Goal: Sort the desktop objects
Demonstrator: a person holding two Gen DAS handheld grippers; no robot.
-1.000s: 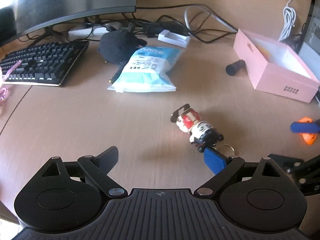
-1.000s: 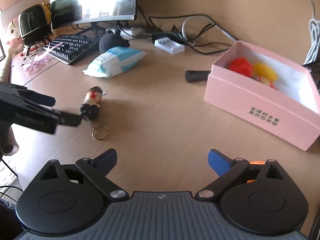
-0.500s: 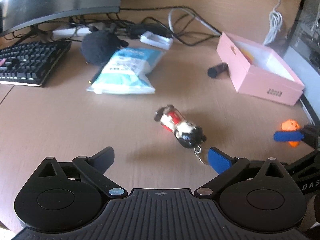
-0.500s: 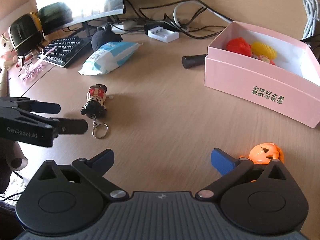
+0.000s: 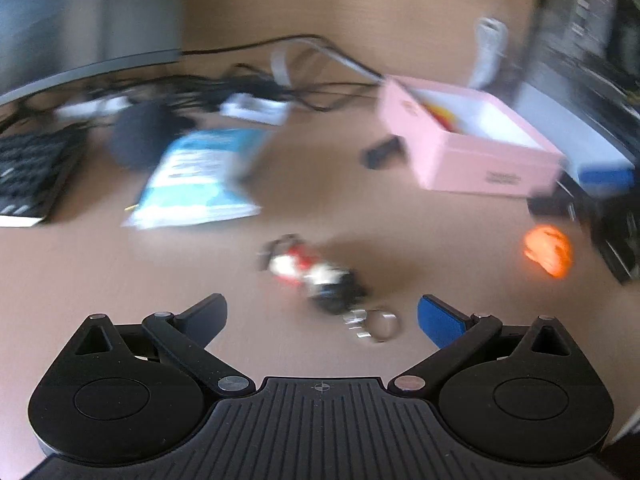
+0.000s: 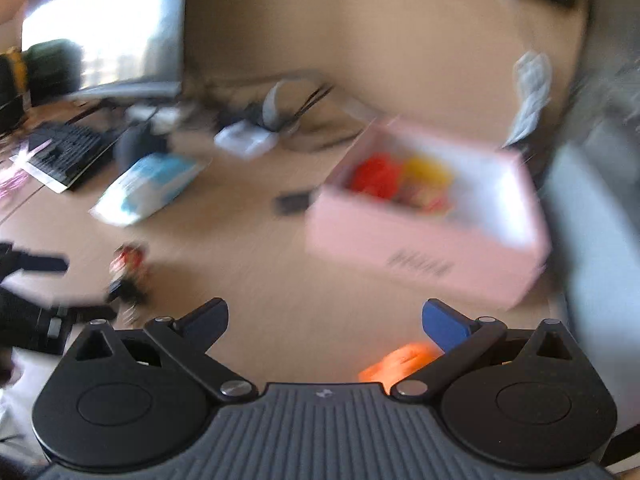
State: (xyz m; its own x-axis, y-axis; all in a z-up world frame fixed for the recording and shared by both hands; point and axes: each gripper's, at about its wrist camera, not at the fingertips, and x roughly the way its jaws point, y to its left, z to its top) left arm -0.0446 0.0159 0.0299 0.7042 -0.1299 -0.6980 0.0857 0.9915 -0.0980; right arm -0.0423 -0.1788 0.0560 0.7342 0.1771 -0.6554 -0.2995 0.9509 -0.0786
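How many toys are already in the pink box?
2 visible: a red toy and a yellow toy, side by side inside the pink box. Blur and the near wall may hide more. The orange pumpkin lies outside.

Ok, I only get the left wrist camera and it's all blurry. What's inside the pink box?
Observer: The right wrist view looks down into the pink box. A red toy and a yellow toy lie in it, both blurred.
Operator: Is the other grabber open?
Observer: Yes. The right gripper has its fingers spread wide, with nothing between the tips.
Operator: Where's the orange pumpkin from over there?
Observer: The orange pumpkin sits low on the desk, close by the right-hand finger and partly hidden behind it. It is not gripped.
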